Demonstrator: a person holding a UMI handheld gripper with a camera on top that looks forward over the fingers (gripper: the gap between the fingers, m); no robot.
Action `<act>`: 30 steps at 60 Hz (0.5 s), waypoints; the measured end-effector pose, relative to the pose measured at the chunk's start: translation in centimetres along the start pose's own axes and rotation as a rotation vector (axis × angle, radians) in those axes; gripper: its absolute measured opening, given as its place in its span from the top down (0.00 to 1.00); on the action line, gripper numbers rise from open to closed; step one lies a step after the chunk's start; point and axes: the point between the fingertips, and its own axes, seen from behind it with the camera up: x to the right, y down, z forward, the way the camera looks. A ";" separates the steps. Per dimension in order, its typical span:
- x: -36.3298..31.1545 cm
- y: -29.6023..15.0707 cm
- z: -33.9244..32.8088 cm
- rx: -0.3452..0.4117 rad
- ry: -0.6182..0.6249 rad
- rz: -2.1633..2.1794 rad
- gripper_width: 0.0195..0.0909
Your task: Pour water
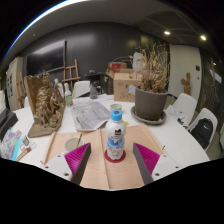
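Upright bottle (116,139) between open tongs (113,157)

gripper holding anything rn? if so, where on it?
Nothing held. The water bottle stands on the wooden board between the open gripper fingers, with gaps on both sides.
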 end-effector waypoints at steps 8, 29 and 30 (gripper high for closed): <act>-1.8 1.0 -8.0 -0.019 0.003 -0.011 0.08; -4.2 6.5 -21.7 -0.122 0.039 0.006 0.08; -4.3 6.8 -21.8 -0.125 0.038 0.004 0.08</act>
